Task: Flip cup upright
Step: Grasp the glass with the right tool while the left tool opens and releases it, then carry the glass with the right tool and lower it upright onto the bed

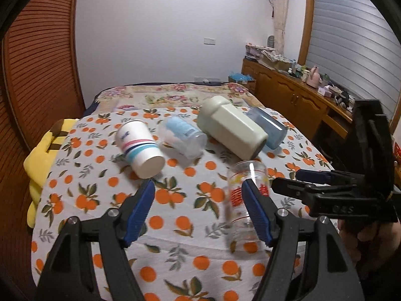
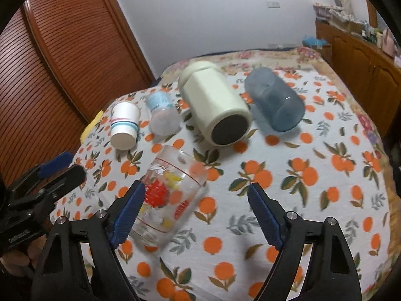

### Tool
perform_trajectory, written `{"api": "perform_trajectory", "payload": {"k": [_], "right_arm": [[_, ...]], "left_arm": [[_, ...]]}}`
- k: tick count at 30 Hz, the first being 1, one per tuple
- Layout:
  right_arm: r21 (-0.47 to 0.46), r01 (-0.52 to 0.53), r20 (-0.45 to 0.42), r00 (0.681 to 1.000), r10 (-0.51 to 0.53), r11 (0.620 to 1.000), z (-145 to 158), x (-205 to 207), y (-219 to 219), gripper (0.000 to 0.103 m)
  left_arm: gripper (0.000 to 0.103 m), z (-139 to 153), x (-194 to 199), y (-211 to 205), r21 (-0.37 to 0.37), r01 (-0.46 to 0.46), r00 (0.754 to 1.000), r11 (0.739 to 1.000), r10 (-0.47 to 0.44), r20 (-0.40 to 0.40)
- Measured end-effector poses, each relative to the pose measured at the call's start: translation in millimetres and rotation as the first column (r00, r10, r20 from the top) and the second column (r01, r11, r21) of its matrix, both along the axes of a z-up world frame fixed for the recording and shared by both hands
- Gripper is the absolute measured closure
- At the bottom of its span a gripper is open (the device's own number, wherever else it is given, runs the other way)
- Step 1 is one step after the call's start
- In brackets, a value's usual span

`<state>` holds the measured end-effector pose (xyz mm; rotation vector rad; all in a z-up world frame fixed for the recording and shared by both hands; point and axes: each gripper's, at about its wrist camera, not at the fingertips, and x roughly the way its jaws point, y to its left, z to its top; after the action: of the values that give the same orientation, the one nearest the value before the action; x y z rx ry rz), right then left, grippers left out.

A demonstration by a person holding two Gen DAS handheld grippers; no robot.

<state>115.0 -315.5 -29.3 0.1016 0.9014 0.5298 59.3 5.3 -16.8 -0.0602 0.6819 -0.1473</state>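
Observation:
A clear glass cup (image 2: 168, 195) with red and yellow prints lies tilted on the orange-patterned cloth, blurred; it also shows in the left wrist view (image 1: 246, 200). My right gripper (image 2: 196, 209) is open, its left finger beside the glass. My left gripper (image 1: 198, 209) is open, its right finger in front of the glass. Neither grips it. A white striped paper cup (image 1: 139, 148), a small clear cup with blue label (image 1: 181, 135), a cream jar (image 1: 233, 130) and a blue cup (image 1: 269, 130) lie on their sides behind.
The cloth covers a table (image 2: 313, 200) set against a bed (image 1: 173, 94). A yellow plush toy (image 1: 42, 160) lies at the left edge. A wooden louvred door (image 2: 62, 57) stands left, a wooden cabinet (image 1: 295, 95) right.

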Motion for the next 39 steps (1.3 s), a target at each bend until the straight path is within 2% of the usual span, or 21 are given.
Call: {"api": "perform_trajectory", "payload": {"k": [6,15,25,33,36,39], "right_arm": [[-0.002,-0.054,-0.074,0.996,0.053,0.999,-12.6,10.9,20.1,0.023],[0.022,-0.084,-0.195,0.977,0.087,0.996,-32.2,31.5,40.5,0.023],[0.019,-0.134,-0.259,0.956,0.134,0.991,-41.8,50.4,57.9,0.022],[0.051,-0.134,-0.272,0.952,0.143,0.990,-42.1,60.9,56.1,0.026],[0.066,-0.139,-0.239,0.959,0.151,0.988,-38.3,56.3,53.4,0.027],[0.066,-0.163,-0.150,0.974,0.171,0.984,-26.1,44.6,51.0,0.029]], "left_arm": [[0.032,-3.6,-7.4,15.4,-0.017,-0.045,0.999,0.999,0.045,0.004],[0.032,-8.6,-10.7,25.8,-0.030,-0.078,0.997,0.996,0.078,-0.005],[0.032,-11.1,-9.8,26.1,-0.032,-0.081,0.997,0.996,0.080,-0.019],[0.032,-13.2,-9.3,28.0,-0.031,-0.078,0.997,0.996,0.077,-0.029],[0.032,-14.9,-7.8,29.3,-0.032,-0.082,0.996,0.996,0.081,-0.035],[0.032,-15.2,-7.5,29.7,-0.034,-0.085,0.996,0.996,0.083,-0.036]]}}
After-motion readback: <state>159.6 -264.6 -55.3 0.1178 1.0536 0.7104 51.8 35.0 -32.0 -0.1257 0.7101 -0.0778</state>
